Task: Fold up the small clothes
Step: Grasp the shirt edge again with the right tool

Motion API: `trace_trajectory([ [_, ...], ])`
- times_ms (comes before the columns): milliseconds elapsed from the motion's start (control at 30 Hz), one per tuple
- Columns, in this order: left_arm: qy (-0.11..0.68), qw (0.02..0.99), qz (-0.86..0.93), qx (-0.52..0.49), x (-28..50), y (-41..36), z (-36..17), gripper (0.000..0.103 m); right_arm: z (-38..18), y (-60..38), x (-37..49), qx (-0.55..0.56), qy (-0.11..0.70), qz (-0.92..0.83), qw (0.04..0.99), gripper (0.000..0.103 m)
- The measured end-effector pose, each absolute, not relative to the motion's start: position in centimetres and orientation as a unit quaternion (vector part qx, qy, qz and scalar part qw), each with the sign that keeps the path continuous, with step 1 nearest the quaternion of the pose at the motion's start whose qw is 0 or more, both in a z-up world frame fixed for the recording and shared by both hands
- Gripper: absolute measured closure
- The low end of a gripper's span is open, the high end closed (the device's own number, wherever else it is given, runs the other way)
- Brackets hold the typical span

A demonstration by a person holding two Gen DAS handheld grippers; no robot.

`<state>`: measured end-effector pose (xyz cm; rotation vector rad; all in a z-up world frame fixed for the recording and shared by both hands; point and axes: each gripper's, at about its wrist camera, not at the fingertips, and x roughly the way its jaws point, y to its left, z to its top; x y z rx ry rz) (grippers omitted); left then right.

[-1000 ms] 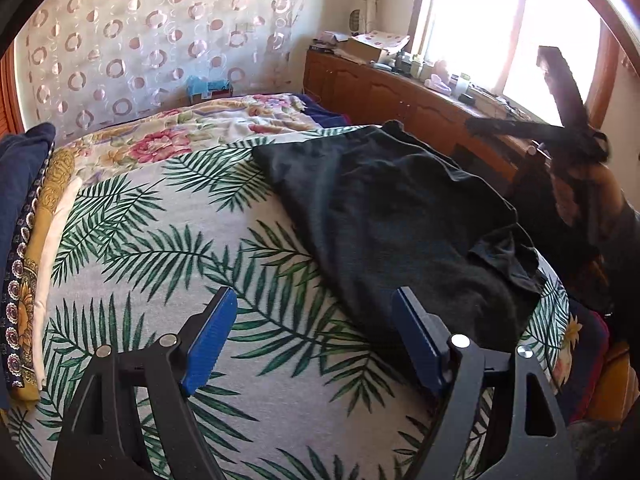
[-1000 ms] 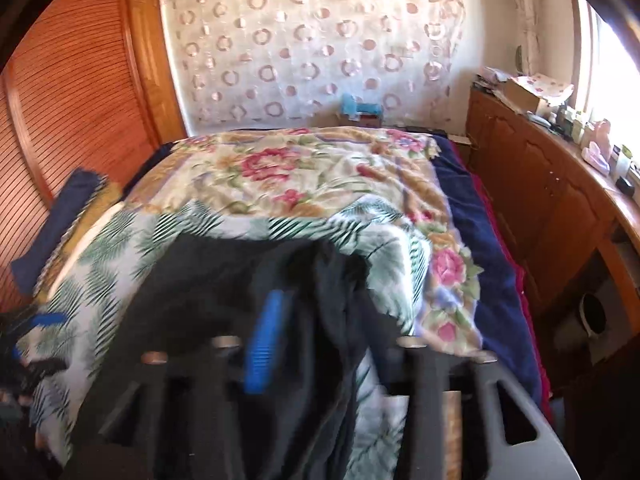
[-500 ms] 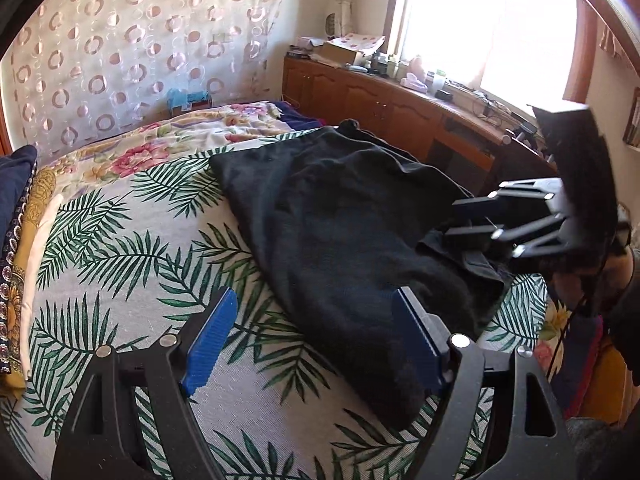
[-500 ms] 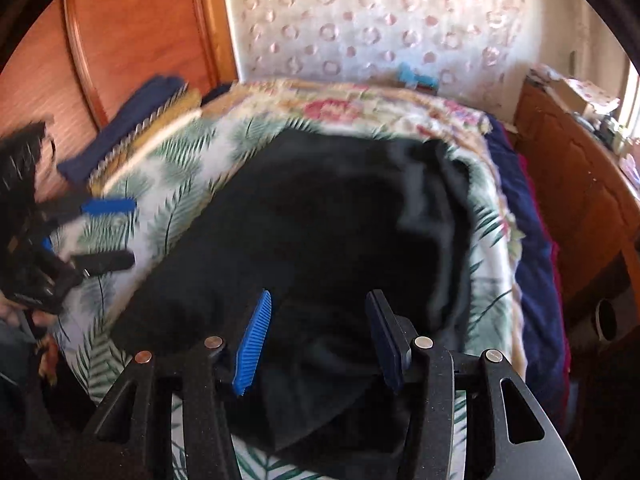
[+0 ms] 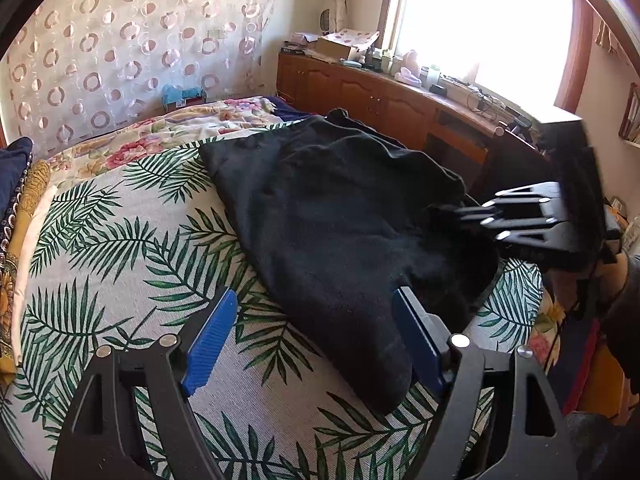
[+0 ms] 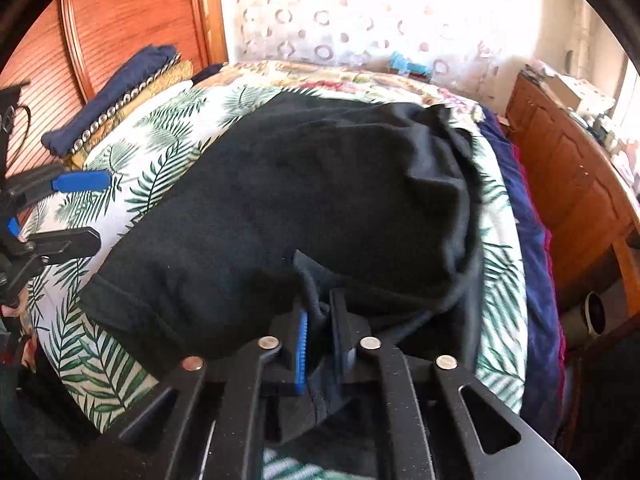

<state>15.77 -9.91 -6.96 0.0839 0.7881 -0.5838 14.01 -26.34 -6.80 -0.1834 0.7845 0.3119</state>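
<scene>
The right gripper (image 6: 318,330), a black two-finger tool with ribbed blue pads, angles down at the near edge of the crumpled black cloth garment (image 6: 320,200) and pinches a raised fold of its hem between pads that are almost pressed together. In the left wrist view the same gripper (image 5: 444,213) reaches in from the right with its fingertips buried in the dark fabric, and part of the person's hand (image 5: 576,280) behind it is only dimly visible in shadow, so how it grasps the handle is hard to say. The left gripper (image 5: 316,334) also tilts down over the bed, jaws spread wide with nothing between them; its right pad hangs just over the garment's near corner, its left pad over bare sheet. The garment lies spread on the white bedsheet printed with green palm leaves (image 5: 120,240), towards the side facing the long wooden cabinet under the window (image 5: 380,96). Half a second ago the right jaws stood apart over the cloth; now they have closed on it. A second ago that gripper was raised off the bed, and it has since dropped to the garment's edge. The left gripper's spread is unchanged, and the garment has slid a little closer to its right pad.
</scene>
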Motion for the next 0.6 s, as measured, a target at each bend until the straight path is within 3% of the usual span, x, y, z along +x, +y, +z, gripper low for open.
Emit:
trace_trajectory([
  [333,0.392,0.873,-0.286,0.044,15.8,-11.1,-8.0,0.023,-6.7,-34.2,5.9,-0.001,0.385,0.065,0.921,0.098],
  [600,0.396,0.872,-0.283,0.049,15.5,-11.7,-8.3,0.023,-6.0,-36.5,4.8,0.025,0.372,0.039,0.927,0.097],
])
